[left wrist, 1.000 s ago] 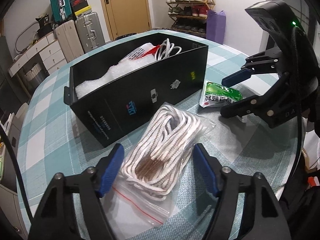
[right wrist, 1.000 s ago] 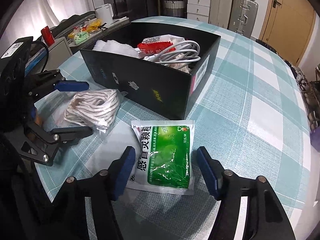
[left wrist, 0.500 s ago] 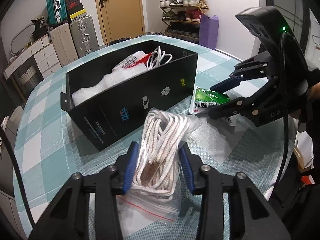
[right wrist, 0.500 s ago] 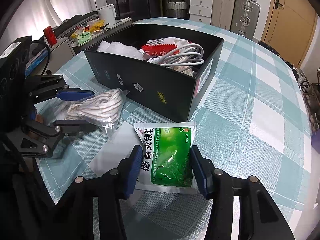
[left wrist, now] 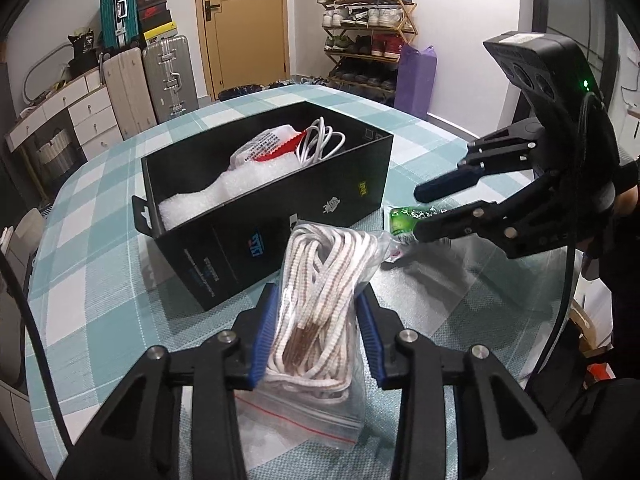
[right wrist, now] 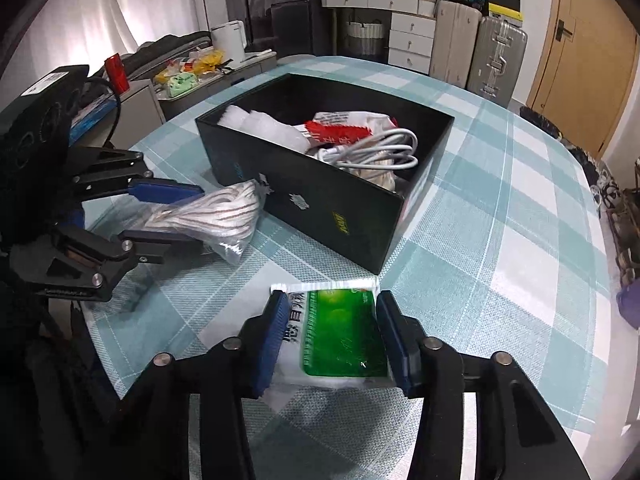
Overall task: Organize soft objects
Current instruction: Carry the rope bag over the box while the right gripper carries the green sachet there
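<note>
My left gripper is shut on a clear zip bag of white rope and holds it off the table in front of a black box. It also shows in the right wrist view with the rope bag. My right gripper is shut on a green and white sachet, lifted above the table; it shows in the left wrist view with the sachet. The box holds white foam, a red and white packet and a coiled white cable.
The round table has a teal and white check cloth. A clear plastic sheet lies on it right of the rope bag. Suitcases, drawers and a shoe rack stand beyond the table.
Both grippers closed from open: the left on the rope bag, the right on the green sachet. Both items have lifted off the table and the cameras have risen.
</note>
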A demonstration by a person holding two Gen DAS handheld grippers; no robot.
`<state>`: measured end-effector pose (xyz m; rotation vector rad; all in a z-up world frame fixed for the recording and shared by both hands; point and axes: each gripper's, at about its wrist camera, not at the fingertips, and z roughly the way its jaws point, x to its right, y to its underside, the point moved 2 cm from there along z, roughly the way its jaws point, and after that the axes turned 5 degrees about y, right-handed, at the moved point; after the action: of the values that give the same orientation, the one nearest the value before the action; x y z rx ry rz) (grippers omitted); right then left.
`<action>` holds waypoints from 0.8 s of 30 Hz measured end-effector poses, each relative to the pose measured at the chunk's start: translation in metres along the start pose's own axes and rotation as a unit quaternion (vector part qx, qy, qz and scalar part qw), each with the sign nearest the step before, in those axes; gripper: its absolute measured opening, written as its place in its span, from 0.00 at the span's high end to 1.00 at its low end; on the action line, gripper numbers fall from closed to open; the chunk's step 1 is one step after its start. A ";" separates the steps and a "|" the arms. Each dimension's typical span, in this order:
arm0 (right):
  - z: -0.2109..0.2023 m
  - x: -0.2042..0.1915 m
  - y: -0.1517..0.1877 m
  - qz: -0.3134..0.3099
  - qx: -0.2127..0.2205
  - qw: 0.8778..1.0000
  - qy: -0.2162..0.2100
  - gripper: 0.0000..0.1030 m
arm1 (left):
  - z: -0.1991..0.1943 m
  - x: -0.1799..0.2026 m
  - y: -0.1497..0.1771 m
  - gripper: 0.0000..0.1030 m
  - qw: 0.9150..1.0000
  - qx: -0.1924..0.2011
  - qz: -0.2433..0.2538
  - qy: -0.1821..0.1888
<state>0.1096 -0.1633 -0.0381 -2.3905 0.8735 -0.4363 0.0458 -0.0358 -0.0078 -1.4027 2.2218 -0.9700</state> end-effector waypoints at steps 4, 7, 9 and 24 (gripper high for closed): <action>0.005 0.002 0.002 0.000 -0.012 1.000 0.007 0.67 | -0.001 0.001 -0.002 0.64 1.000 0.002 0.000 0.000; 0.003 0.004 0.003 0.002 -0.012 1.000 0.004 0.56 | -0.003 0.000 -0.003 0.64 1.000 0.004 -0.002 0.000; 0.000 0.003 0.005 -0.001 -0.011 1.000 -0.001 0.40 | -0.005 0.000 -0.004 0.64 1.000 0.007 -0.005 0.004; 0.014 -0.005 0.016 -0.031 -0.030 0.999 -0.012 0.59 | -0.024 -0.003 -0.013 0.64 0.999 0.041 -0.018 0.015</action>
<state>0.1045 -0.1650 -0.0591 -2.4767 0.8152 -0.4100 0.0410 -0.0282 0.0180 -1.4040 2.1595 -1.0894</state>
